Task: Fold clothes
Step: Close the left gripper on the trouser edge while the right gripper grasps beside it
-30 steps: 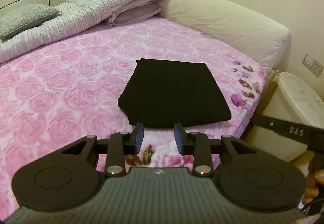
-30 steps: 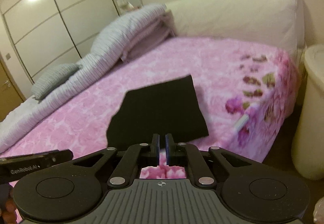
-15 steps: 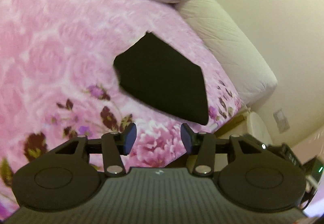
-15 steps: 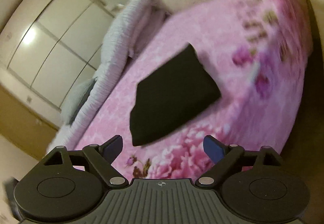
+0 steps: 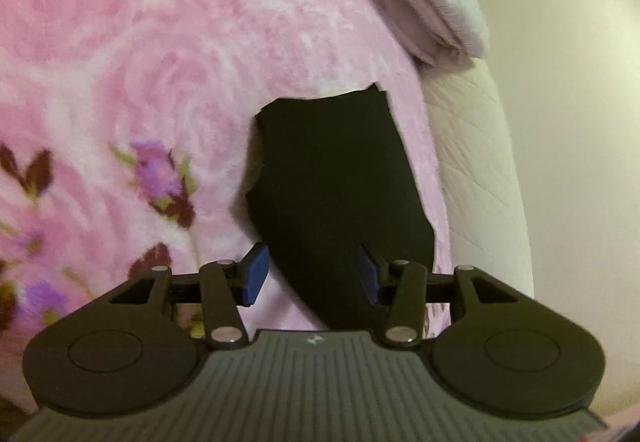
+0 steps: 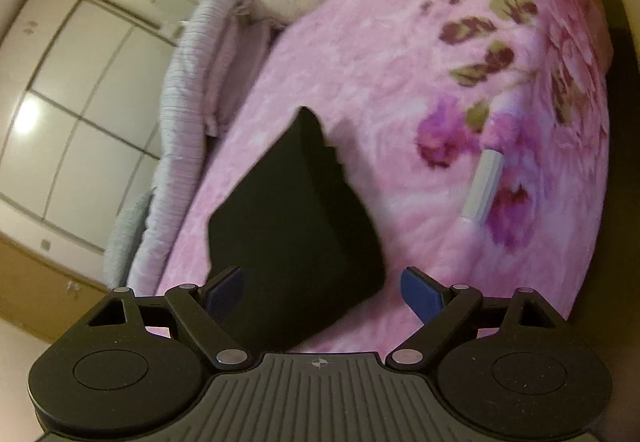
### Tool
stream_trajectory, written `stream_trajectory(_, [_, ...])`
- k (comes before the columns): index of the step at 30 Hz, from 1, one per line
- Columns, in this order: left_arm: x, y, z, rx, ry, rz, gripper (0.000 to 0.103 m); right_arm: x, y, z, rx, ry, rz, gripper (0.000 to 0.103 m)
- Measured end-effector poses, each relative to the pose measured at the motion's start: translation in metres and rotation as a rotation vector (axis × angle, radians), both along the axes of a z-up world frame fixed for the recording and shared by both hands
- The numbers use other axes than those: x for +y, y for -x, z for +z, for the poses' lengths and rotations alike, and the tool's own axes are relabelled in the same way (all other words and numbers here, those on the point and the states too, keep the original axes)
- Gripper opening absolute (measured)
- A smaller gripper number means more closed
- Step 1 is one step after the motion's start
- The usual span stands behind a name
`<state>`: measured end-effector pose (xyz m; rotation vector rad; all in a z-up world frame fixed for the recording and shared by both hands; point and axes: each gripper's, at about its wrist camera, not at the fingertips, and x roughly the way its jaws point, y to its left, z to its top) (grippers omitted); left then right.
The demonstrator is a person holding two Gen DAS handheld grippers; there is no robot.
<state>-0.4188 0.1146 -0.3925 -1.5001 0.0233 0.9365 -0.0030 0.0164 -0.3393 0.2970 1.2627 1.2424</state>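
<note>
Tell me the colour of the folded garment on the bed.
Plain black folded garment, clearest in the left wrist view.

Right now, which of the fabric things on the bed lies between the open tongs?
The folded black garment, flat on the pink rose blanket; the striped grey quilt lies bunched along the far edge.

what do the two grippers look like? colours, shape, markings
Both match: the left gripper and right gripper have matte black linkage arms with silver pivot pins, blue finger pads, two round black discs, and a grey ribbed body bearing a small crosshair mark. No cables visible.
</note>
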Motion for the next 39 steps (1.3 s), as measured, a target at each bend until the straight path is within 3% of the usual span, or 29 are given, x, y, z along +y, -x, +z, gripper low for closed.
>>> stream_trajectory(5, [0.007,-0.003,-0.019,-0.061,0.037,0.066,0.044,0.018,-0.015,-0.018,0.008,0.013,-0.022,0.089])
stream_trajectory(11, [0.02,-0.019,-0.021,-0.057,0.014,0.085,0.046,0.061,-0.031,-0.034,0.054,0.057,0.089,0.089])
stream_trajectory(12, [0.023,-0.021,-0.02,-0.052,0.004,0.078,0.045,0.067,-0.032,-0.034,0.042,0.067,0.109,0.085])
stream_trajectory(14, [0.034,-0.025,-0.019,-0.032,-0.008,0.049,0.04,0.076,-0.033,-0.035,0.063,0.071,0.136,0.068])
stream_trajectory(15, [0.039,-0.027,-0.019,-0.021,-0.012,0.033,0.037,0.078,-0.034,-0.038,0.102,0.084,0.136,0.051])
stream_trajectory(16, [0.046,-0.026,-0.019,-0.018,-0.018,0.025,0.037,0.077,-0.029,-0.039,0.118,0.089,0.13,0.05])
stream_trajectory(21, [0.075,-0.007,-0.008,0.031,-0.11,0.038,0.033,0.066,-0.002,-0.044,0.203,0.095,0.107,0.051])
stream_trajectory(23, [0.081,0.0,-0.008,0.024,-0.095,0.01,0.034,0.06,0.003,-0.046,0.205,0.08,0.093,0.051])
stream_trajectory(26, [0.068,0.005,-0.015,0.006,-0.065,-0.004,0.037,0.056,-0.005,-0.044,0.146,0.047,0.06,0.061])
stream_trajectory(28, [0.053,0.005,-0.022,-0.026,-0.062,0.013,0.042,0.056,-0.013,-0.045,0.145,0.023,0.039,0.077])
stream_trajectory(32, [0.048,-0.01,-0.041,-0.143,0.007,0.044,0.043,0.066,-0.016,-0.05,0.141,0.021,0.045,0.077])
stream_trajectory(35, [0.058,-0.023,-0.042,-0.122,-0.017,0.06,0.043,0.078,-0.012,-0.05,0.126,0.029,0.083,0.076])
stream_trajectory(39, [0.076,-0.029,-0.047,-0.142,-0.006,0.055,0.039,0.098,-0.012,-0.057,0.173,0.026,0.125,0.076])
